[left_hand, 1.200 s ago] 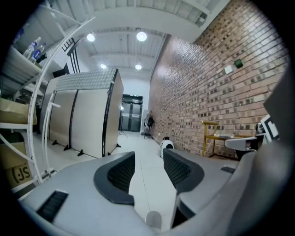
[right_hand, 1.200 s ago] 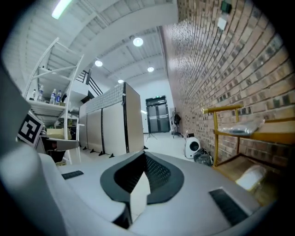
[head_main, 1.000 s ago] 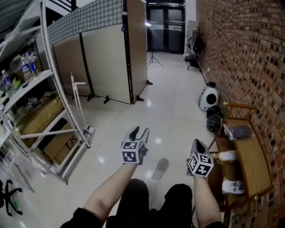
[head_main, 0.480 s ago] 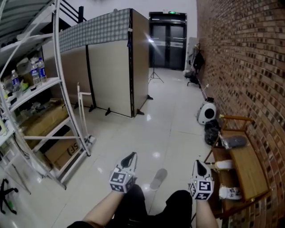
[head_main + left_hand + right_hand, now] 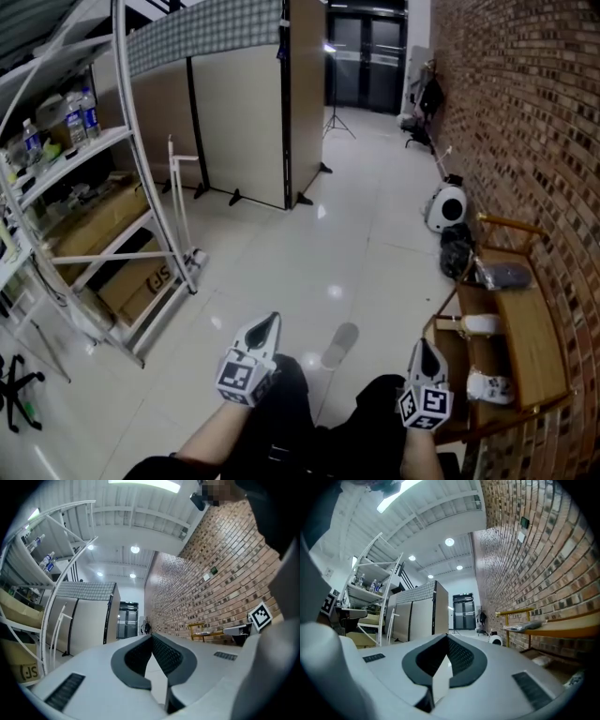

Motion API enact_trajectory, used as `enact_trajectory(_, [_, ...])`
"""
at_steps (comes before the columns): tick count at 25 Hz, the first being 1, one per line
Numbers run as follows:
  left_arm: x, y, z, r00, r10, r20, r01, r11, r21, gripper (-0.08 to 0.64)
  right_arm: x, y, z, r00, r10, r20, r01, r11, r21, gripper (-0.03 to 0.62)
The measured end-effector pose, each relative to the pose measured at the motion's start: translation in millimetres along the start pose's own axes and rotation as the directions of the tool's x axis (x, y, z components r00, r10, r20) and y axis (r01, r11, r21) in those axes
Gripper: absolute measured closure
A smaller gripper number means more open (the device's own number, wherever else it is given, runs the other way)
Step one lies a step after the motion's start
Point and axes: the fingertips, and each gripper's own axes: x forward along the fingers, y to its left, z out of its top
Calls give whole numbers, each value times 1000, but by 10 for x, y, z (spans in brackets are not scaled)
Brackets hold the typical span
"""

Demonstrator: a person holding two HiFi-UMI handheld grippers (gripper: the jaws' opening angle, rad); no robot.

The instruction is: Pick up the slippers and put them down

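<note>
From the head view I could see what neither gripper camera gave me: a grey slipper (image 5: pixel 339 345) lay sole-down on the tiled floor (image 5: pixel 309 253), between the two grippers and left of the wooden rack (image 5: pixel 531 330) by the brick wall (image 5: pixel 525 103). A white pair (image 5: pixel 481 324) sat on the rack's lower shelf, one piece towards its far edge and one towards its near edge, though I couldn't make out whether they were slippers or shoes. The left gripper (image 5: pixel 270 324) had just been closing, and its own view showed the tips meeting with nothing between them. The right gripper (image 5: pixel 424 349) also had its tips pressed together and held nothing. Both gripper views looked level down the hall, so the grey slipper fell below their frames. The left gripper view caught the right gripper's marker cube (image 5: pixel 260 615) at its right edge. The right gripper view showed the rack's top edge with a grey bundle (image 5: pixel 526 627) on it, while the lower shelf was a pale blur. The metal shelving (image 5: pixel 89 155) was cut off at the head view's left edge.
</note>
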Motion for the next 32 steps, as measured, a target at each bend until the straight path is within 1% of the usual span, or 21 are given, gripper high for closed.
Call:
enact_trajectory(3, [-74, 60, -68, 1000, 8, -13, -7, 999, 38, 557, -86, 55, -62, 1000, 18, -6, -18, 1000, -7, 583])
enact_trajectory(5, [-111, 126, -132, 1000, 11, -20, -10, 999, 49, 557, -133, 48, -103, 1000, 27, -8, -27, 999, -19, 583])
enact_trajectory(9, [-207, 255, -170, 998, 52, -22, -52, 998, 23, 557, -143, -38, -140, 999, 28, -21, -29, 999, -39, 583])
enact_trajectory(13, [-326, 323, -145, 997, 68, -39, -68, 998, 2, 557, -157, -95, -127, 999, 28, -19, -28, 999, -43, 584])
enact_trajectory(17, [-445, 417, -178, 995, 90, -35, -91, 996, -17, 557, -198, -173, -155, 1000, 2, -30, -2, 1000, -20, 584])
enact_trajectory(20, [-476, 408, -234, 995, 89, -51, -89, 996, -12, 557, -211, -227, -247, 999, 13, -35, -14, 1000, -20, 584])
enact_trajectory(23, [-496, 411, -236, 994, 95, -52, -96, 995, -11, 557, -212, -225, -260, 999, 19, -36, -20, 1000, -23, 584])
enact_trajectory(32, [-503, 417, -282, 995, 88, -48, -88, 996, 6, 557, -230, -227, -285, 998, 0, -61, -1, 1000, -17, 584])
